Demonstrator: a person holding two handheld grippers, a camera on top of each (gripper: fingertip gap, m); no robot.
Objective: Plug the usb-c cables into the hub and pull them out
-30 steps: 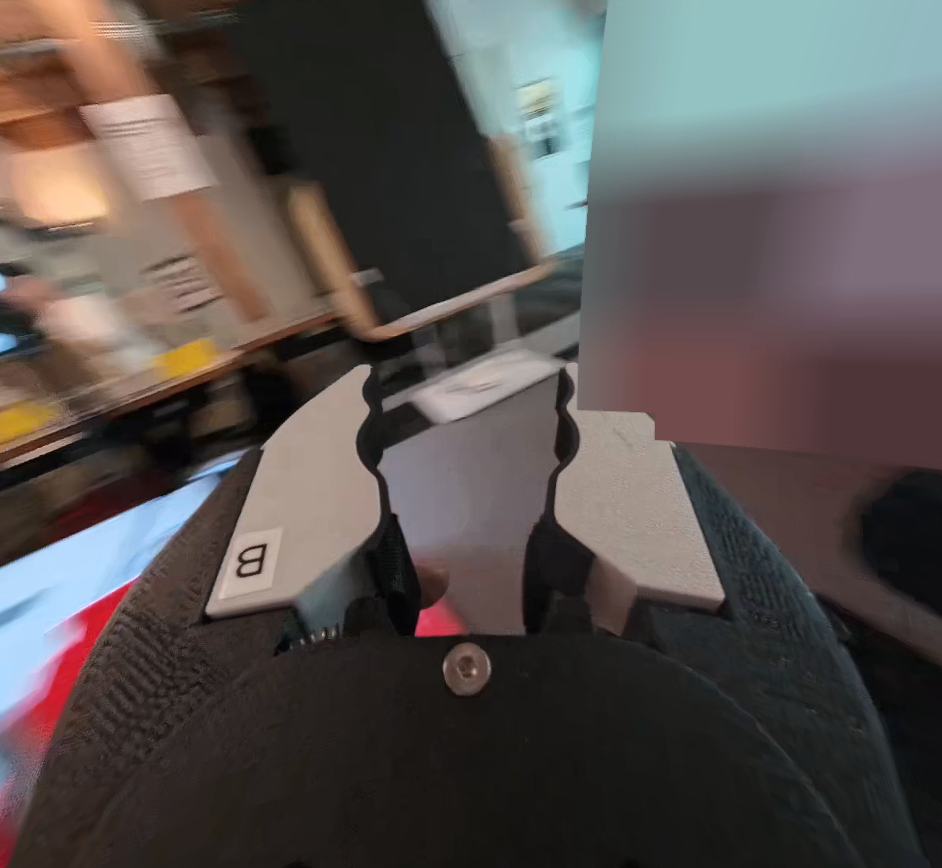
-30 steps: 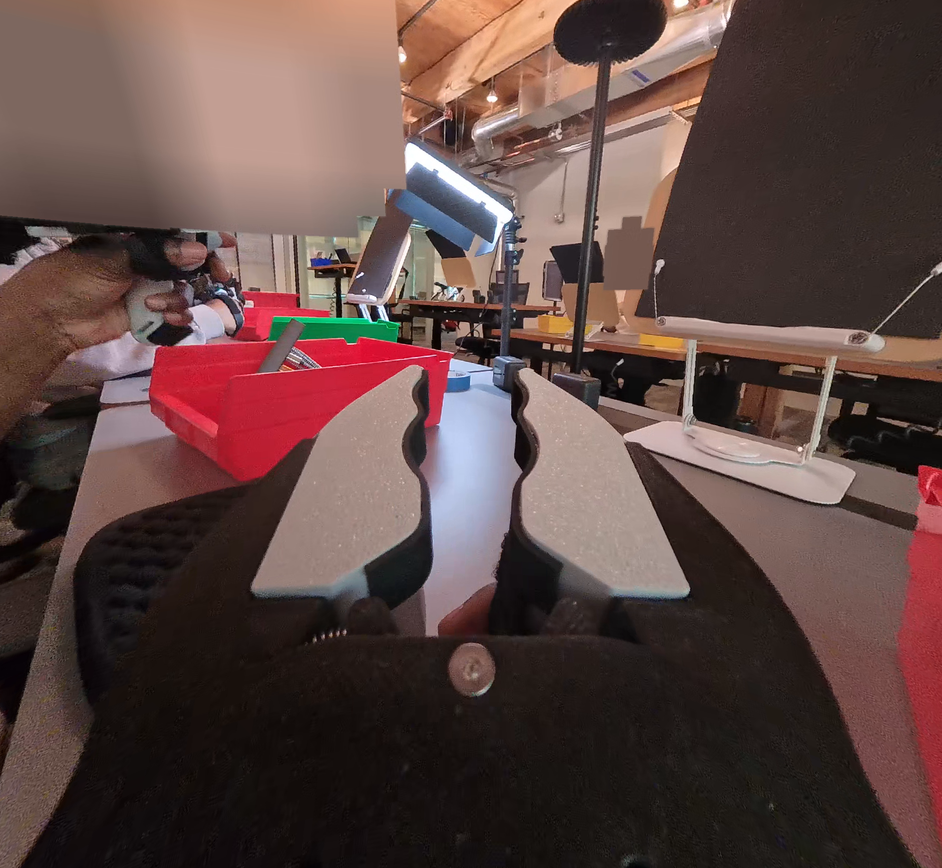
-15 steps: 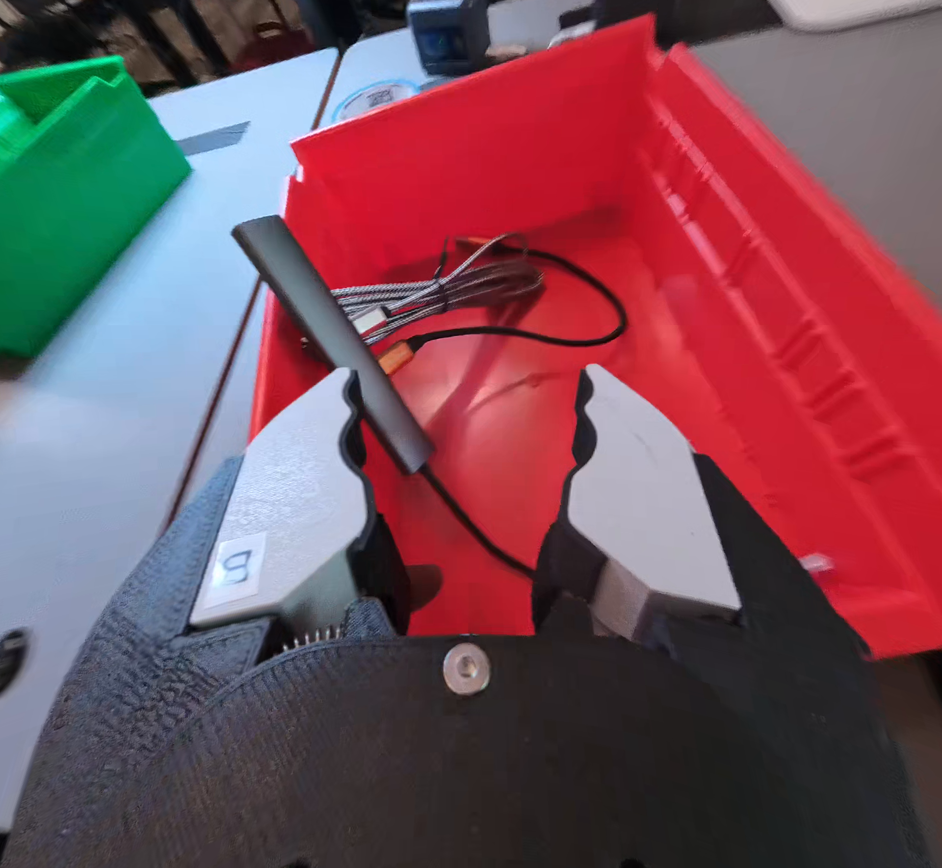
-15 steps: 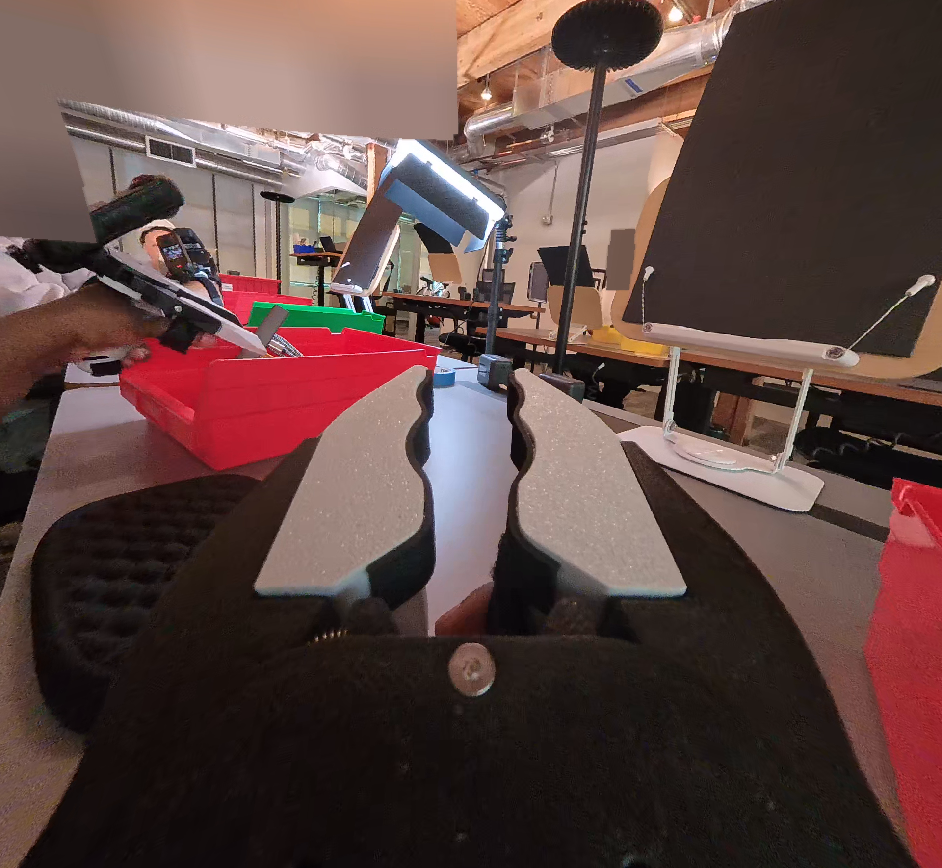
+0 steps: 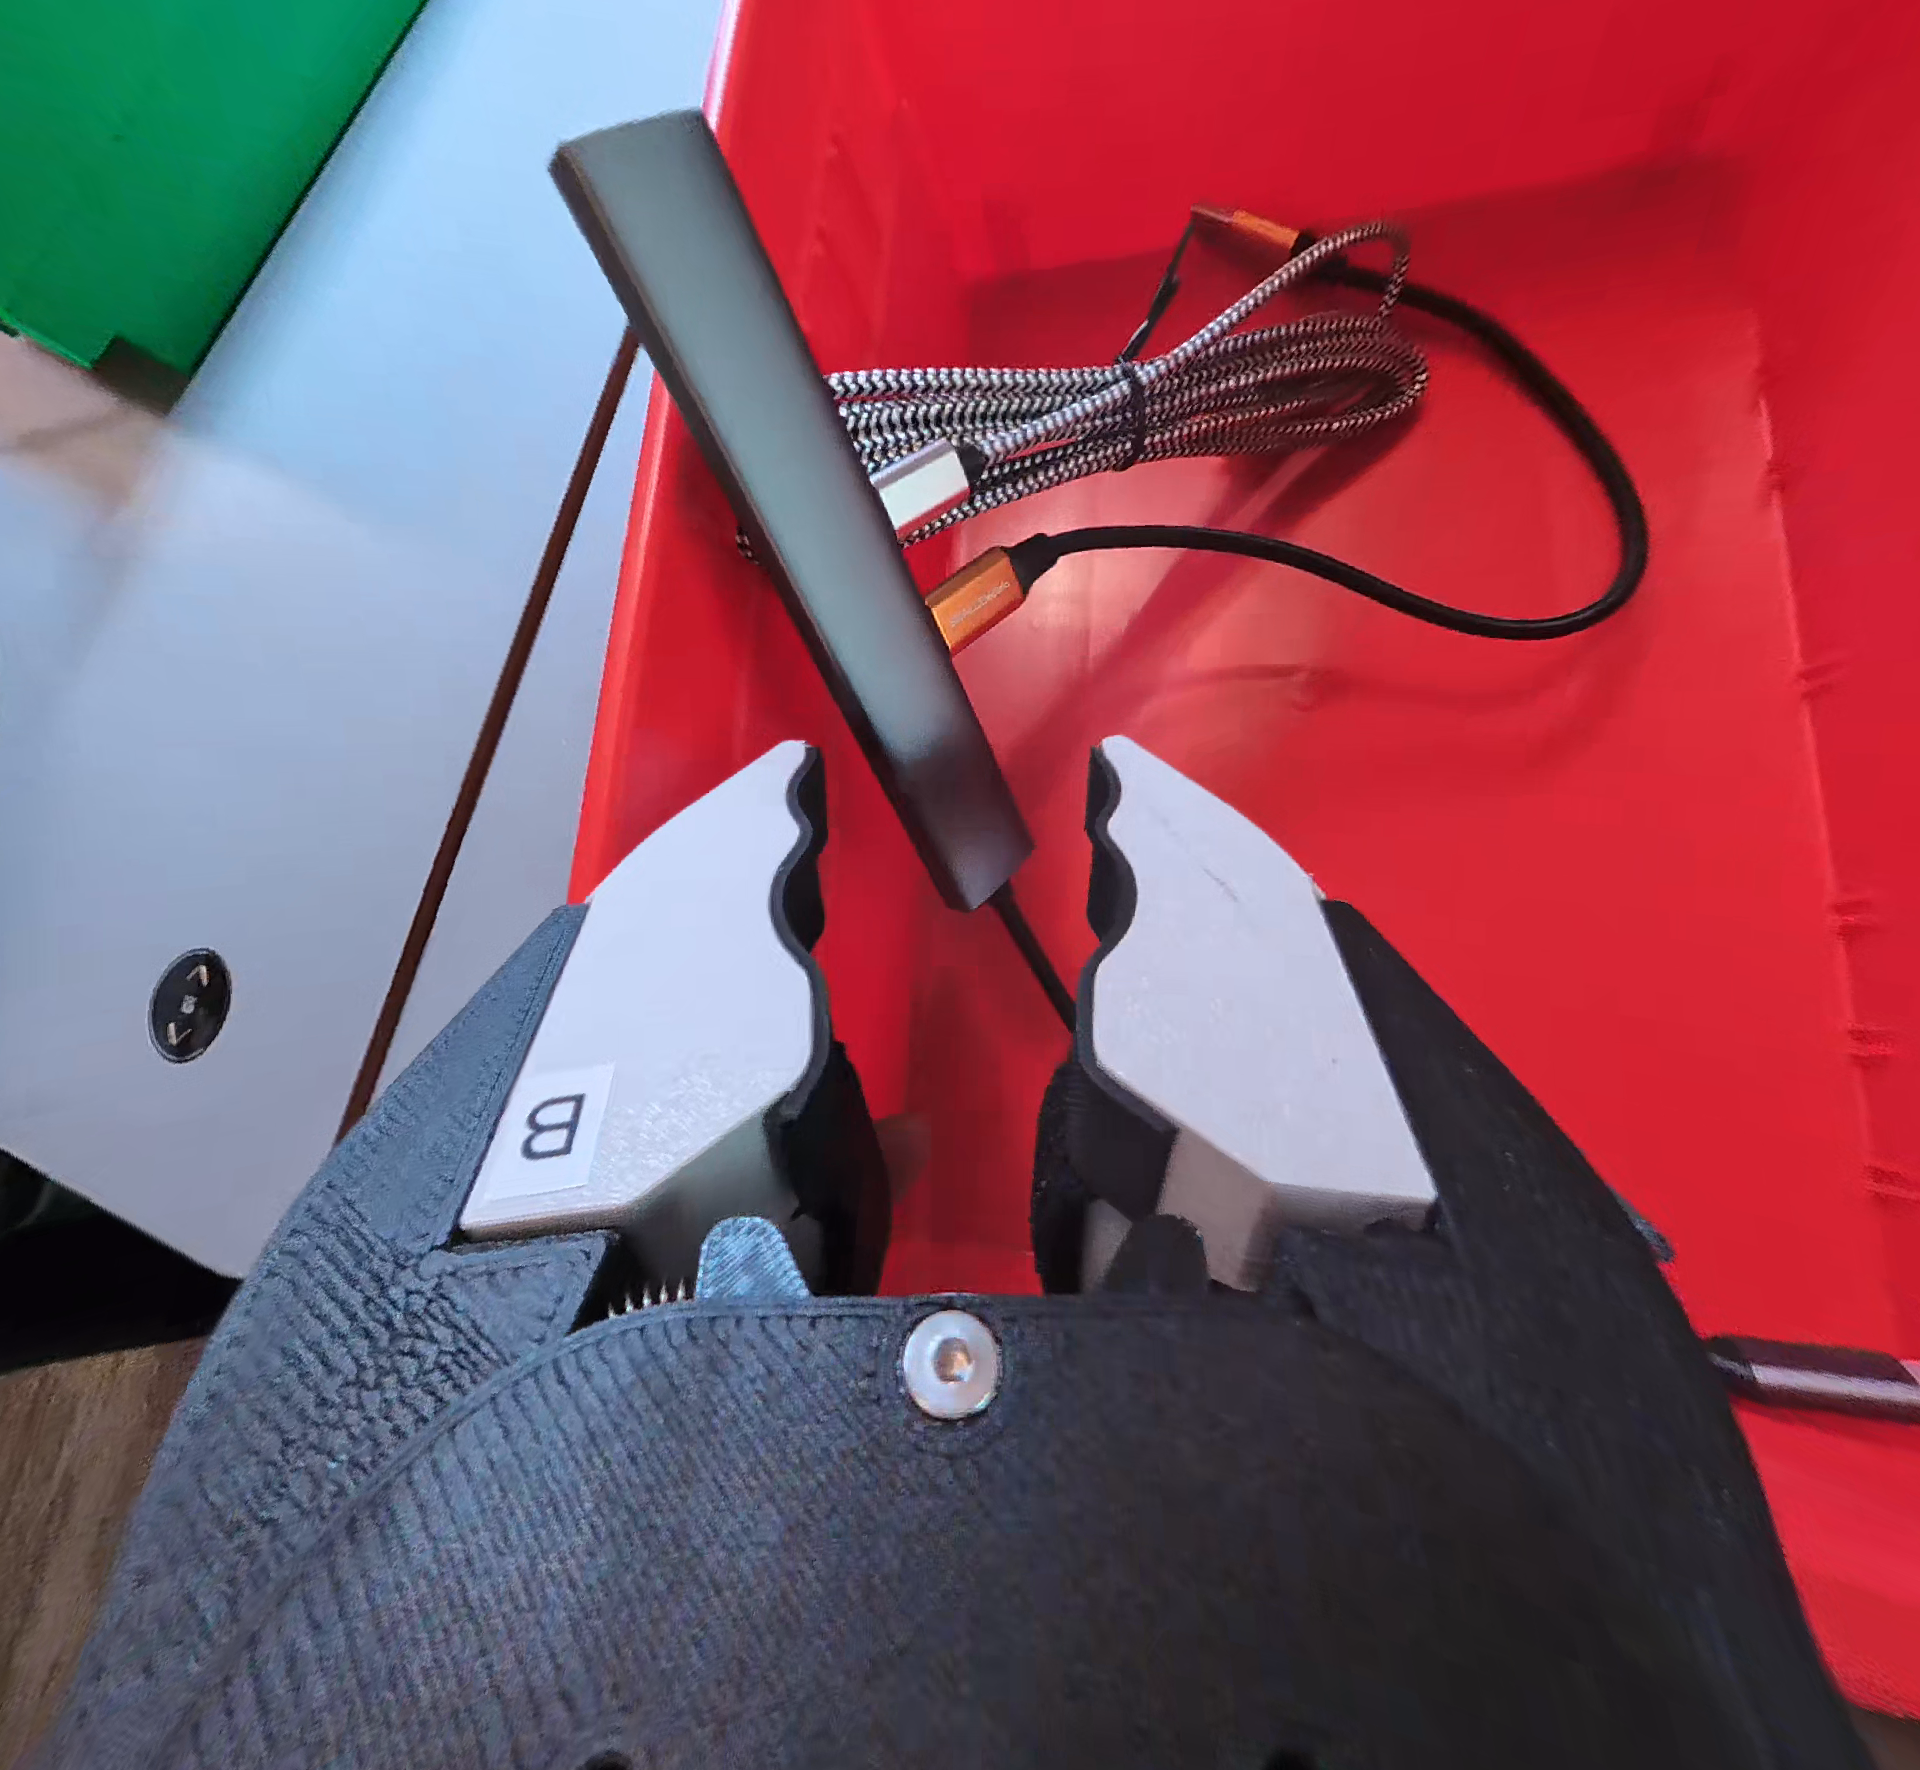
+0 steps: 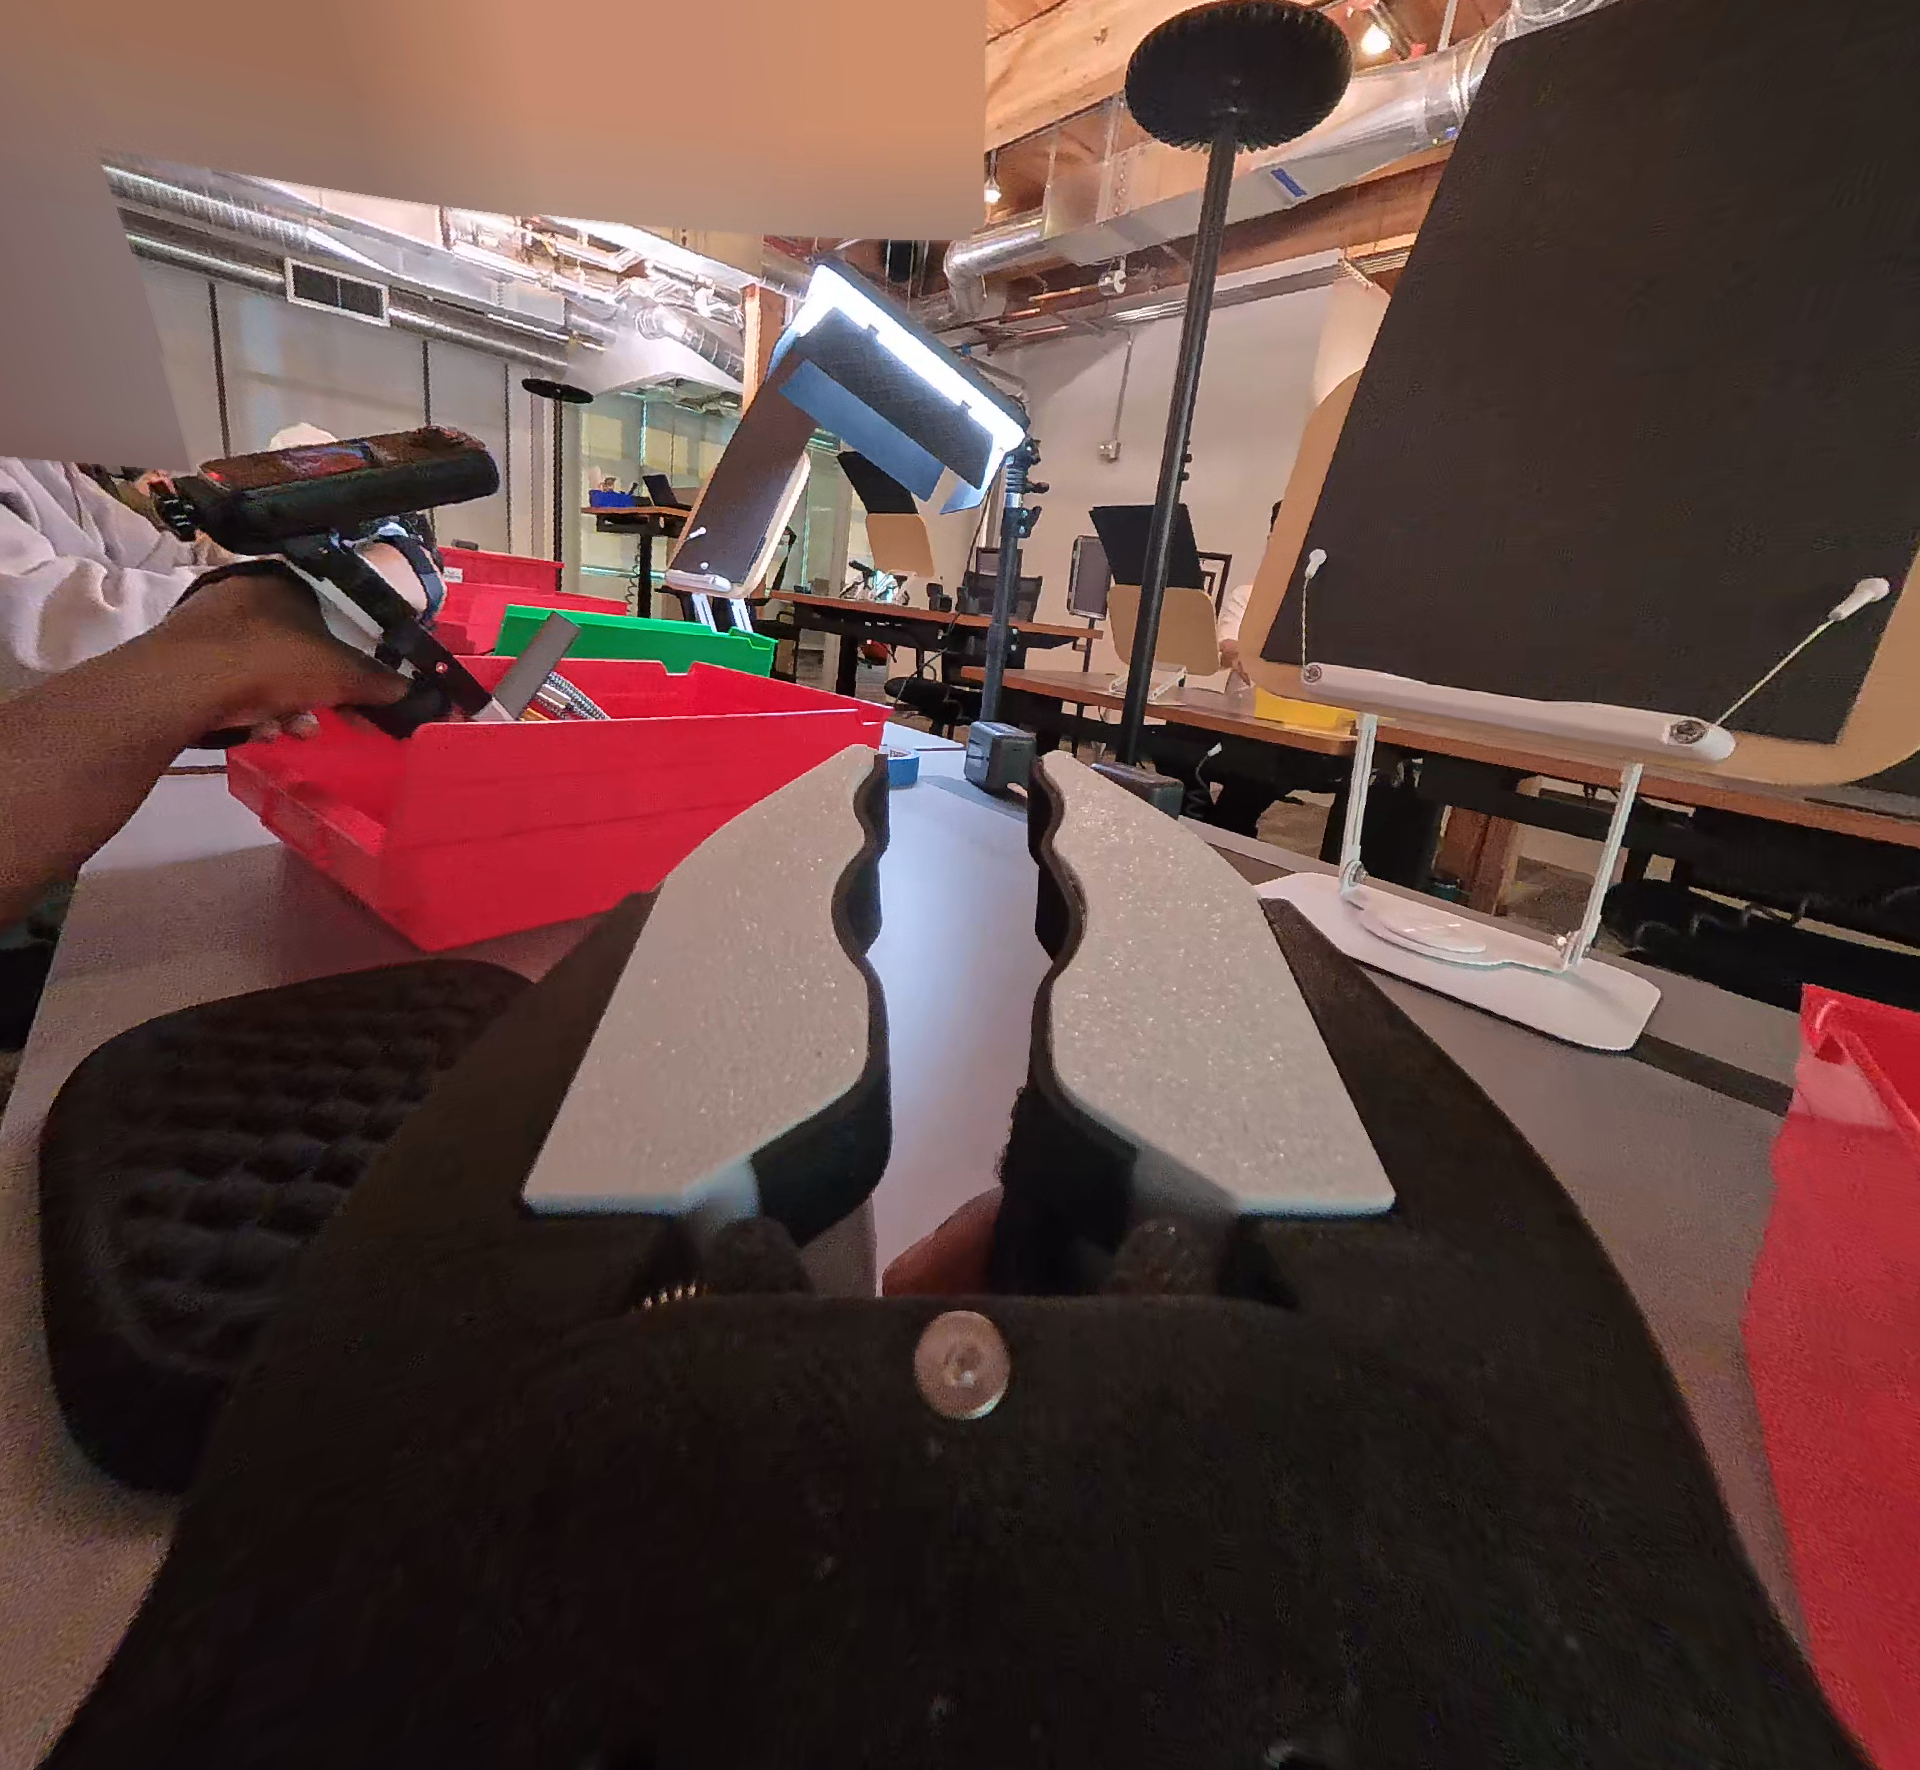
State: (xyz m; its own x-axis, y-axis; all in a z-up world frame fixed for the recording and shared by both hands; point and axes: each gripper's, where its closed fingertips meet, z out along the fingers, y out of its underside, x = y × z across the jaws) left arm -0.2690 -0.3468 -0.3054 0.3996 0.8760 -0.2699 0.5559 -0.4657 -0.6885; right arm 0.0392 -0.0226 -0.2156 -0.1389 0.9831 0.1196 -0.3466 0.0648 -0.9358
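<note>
Red bin (image 5: 1351,58): one hub (image 5: 790,515), two cables (image 5: 1195,390).

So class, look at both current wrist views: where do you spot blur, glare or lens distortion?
Left wrist view: the hub and braided cable are sharp, the red bin floor carries soft sheen, the green bin corner is slightly smeared. Right wrist view: sharp overall, wide-angle bending at the edges, glare from the light panel, a flat patch masks the top left.
</note>
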